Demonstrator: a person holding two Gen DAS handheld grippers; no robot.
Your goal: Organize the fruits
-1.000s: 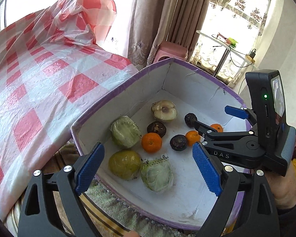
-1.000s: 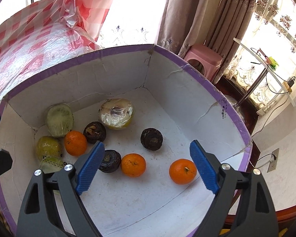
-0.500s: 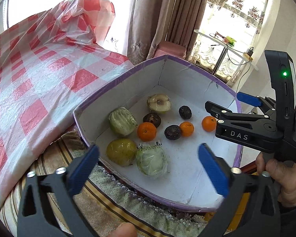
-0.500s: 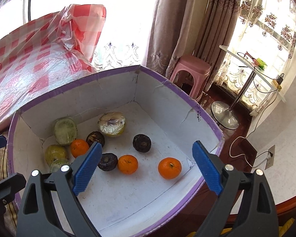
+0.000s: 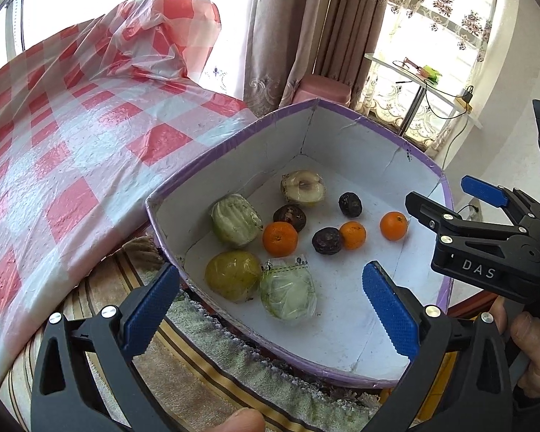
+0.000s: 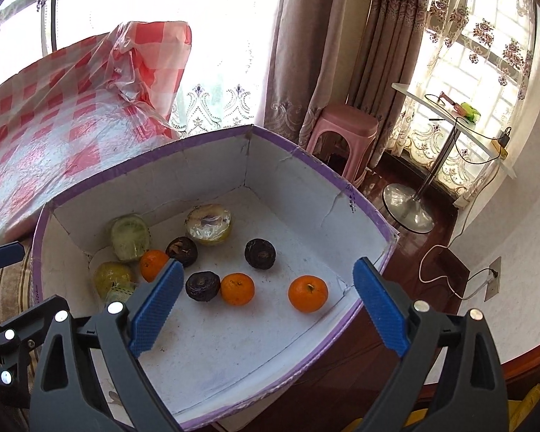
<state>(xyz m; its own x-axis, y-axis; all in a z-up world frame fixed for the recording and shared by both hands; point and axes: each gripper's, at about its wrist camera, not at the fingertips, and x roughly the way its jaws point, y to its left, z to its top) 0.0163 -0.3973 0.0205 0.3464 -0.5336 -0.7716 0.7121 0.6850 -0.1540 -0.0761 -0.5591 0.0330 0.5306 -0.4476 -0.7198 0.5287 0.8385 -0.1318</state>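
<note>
Seemingly near done: all fruit lies in purple-rimmed white cardboard box (image 6: pixel 316 165), oranges (image 6: pixel 307 293) unsorted among wrapped greens (image 5: pixel 288 293). Left gripper (image 5: pixel 270 309) & right gripper (image 6: pixel 266 306) both spread wide, empty, right's jaws just been opening.

Box: I see a matt white cardboard box with purple-taped rim (image 5: pixel 234 133), creased.
Cover: glossy red-checked plastic sheet (image 5: pixel 72 136), crinkled.
Wrapped fruit: shiny cling film on green wrapped fruit (image 5: pixel 288 293).
Tool pads: ribbed blue rubber pads (image 6: pixel 379 302).

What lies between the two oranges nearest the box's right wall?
Nothing: in the right wrist view only bare white box floor separates the middle orange from the right orange. The dark fruit sits on the other side.
</note>
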